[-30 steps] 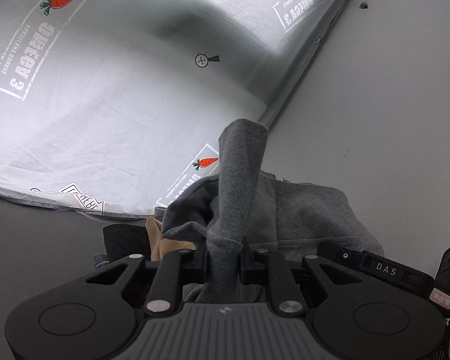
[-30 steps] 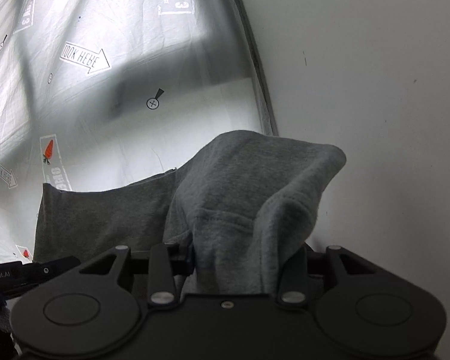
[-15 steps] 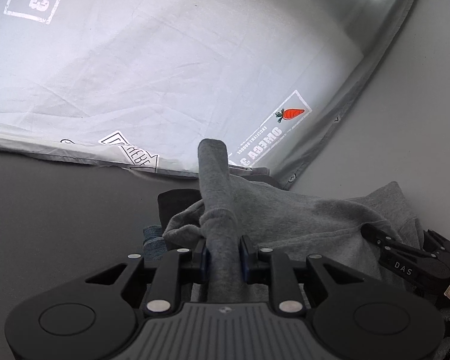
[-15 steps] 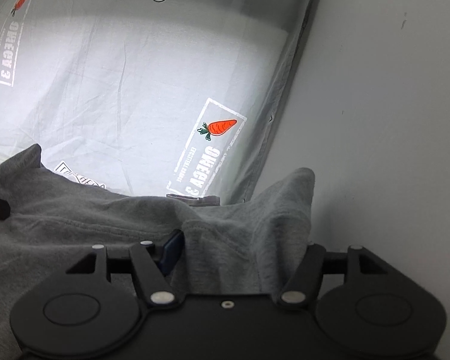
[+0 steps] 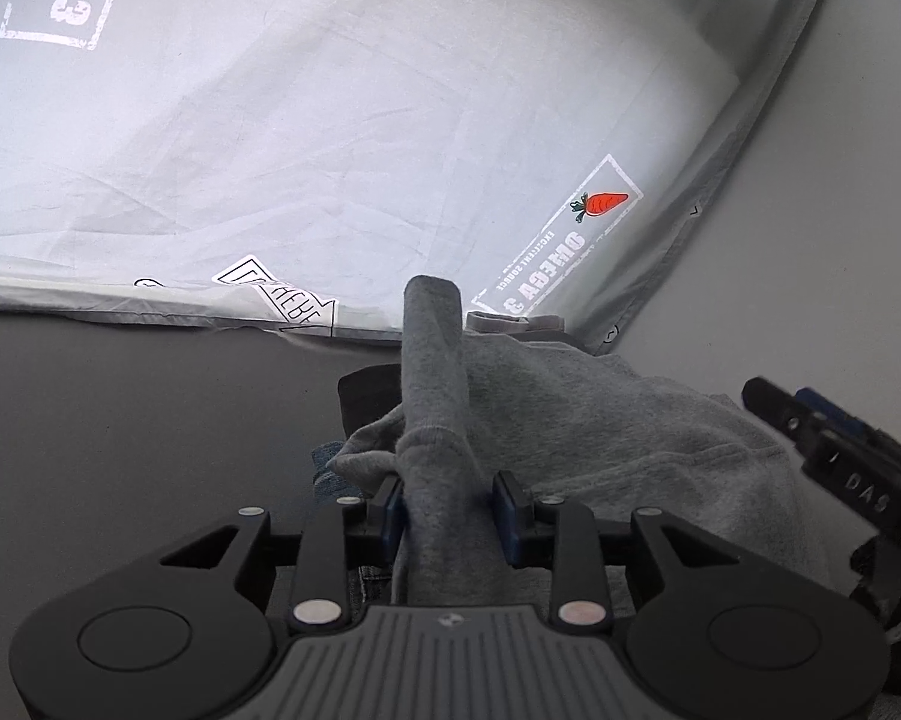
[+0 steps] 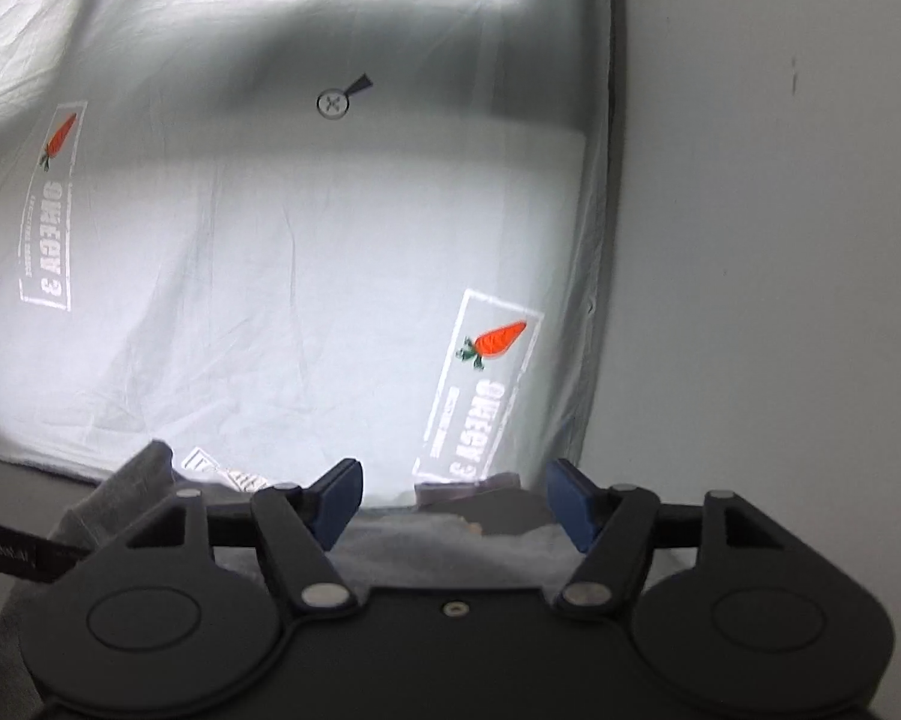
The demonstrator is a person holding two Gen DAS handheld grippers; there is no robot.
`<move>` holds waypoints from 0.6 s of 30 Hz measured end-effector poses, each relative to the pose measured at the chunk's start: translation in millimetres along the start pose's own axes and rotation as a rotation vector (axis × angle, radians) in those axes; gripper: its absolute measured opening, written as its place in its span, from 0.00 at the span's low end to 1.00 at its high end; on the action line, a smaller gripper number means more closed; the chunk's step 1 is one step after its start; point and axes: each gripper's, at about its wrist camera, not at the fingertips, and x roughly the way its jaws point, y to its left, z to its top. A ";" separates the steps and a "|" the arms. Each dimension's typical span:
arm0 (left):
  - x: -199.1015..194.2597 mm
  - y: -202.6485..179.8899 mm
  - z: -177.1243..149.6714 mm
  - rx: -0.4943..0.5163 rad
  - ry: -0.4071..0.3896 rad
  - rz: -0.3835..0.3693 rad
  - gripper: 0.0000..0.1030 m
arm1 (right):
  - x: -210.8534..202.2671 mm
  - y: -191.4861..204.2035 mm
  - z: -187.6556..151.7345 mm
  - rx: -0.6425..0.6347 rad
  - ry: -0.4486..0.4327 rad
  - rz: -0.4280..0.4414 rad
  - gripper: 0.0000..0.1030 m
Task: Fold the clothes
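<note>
The left gripper point(image 5: 447, 510) was clamped on a raised fold of the grey sweatshirt point(image 5: 600, 420), which lay bunched at the near edge of the printed bedsheet point(image 5: 330, 138), over darker clothes at seven o'clock. No neat fold showed, so folding looked unfinished. The right gripper point(image 6: 453, 501) stood wide apart and empty just above the grey fabric. Readable print: "OMEGA 3" beside a carrot point(image 5: 606, 203) at one o'clock, upside down; "HERE" in an arrow; "DAS" on the right gripper's body.
</note>
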 end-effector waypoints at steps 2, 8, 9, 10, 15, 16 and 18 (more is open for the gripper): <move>0.8 5.0 1.2 -0.016 0.006 0.030 0.51 | 1.9 2.8 -5.3 0.016 0.032 0.001 0.67; -27.8 11.7 12.1 0.037 -0.079 0.144 0.58 | -28.8 9.7 8.0 0.062 0.024 -0.036 0.77; -39.2 12.1 13.5 0.055 -0.108 0.160 0.60 | -34.0 10.8 10.2 0.070 0.023 -0.042 0.77; -53.1 11.8 12.7 0.076 -0.142 0.169 0.62 | -39.1 12.0 12.4 0.077 0.021 -0.048 0.80; -143.1 9.6 -5.1 0.152 -0.346 0.188 0.91 | -69.7 18.7 23.2 0.123 0.011 -0.069 0.98; -161.6 9.8 -11.3 0.144 -0.384 0.186 0.93 | -88.4 23.2 24.7 0.154 -0.003 -0.053 0.98; -196.8 13.3 -25.2 0.093 -0.442 0.175 0.97 | -122.7 35.0 25.3 0.201 -0.028 -0.020 0.99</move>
